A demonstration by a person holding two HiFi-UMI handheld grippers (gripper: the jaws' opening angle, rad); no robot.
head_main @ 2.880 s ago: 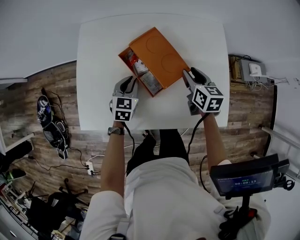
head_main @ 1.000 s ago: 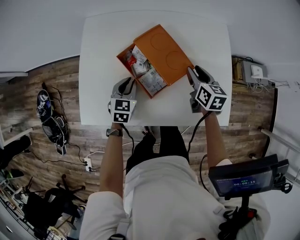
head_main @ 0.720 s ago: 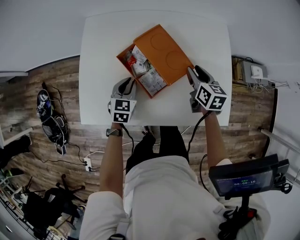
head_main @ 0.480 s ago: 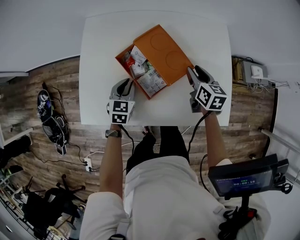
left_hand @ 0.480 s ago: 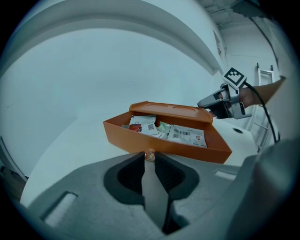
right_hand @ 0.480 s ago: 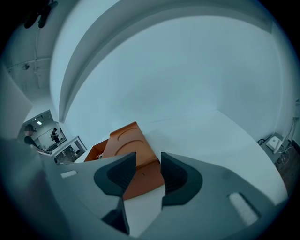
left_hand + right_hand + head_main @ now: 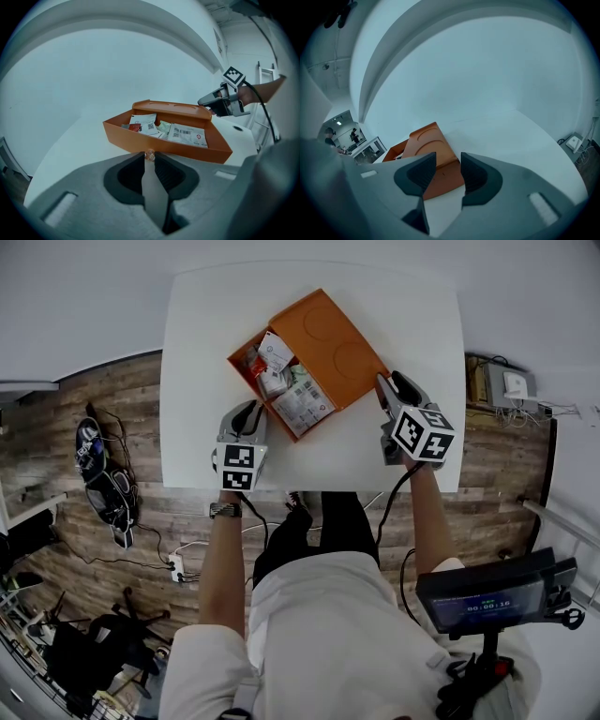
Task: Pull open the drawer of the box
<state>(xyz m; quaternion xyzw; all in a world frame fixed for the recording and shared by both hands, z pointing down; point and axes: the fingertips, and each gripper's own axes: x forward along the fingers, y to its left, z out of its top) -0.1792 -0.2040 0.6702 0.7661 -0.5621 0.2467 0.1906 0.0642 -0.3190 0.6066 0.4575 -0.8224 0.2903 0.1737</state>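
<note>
An orange box [image 7: 330,334] lies askew on the white table [image 7: 202,352]. Its drawer [image 7: 187,149] stands pulled out toward the left, showing several packets [image 7: 298,399]. My left gripper [image 7: 251,412] is at the drawer's front wall. In the left gripper view this gripper [image 7: 149,156] is shut on a small clear knob [image 7: 149,153]. My right gripper [image 7: 382,383] rests at the box's right corner. In the right gripper view the right gripper [image 7: 447,168] is open, its jaws apart, with the box's end [image 7: 443,180] just past them.
The table's near edge [image 7: 309,491] runs just behind both grippers. Beyond it is wooden floor with cables and gear [image 7: 103,488] at the left. A stand with a screen [image 7: 487,598] is at lower right. White tabletop lies left and right of the box.
The drawer has slid further out of the box toward the lower left, showing more packets. My left gripper has moved that way with it. The right gripper has stayed put.
</note>
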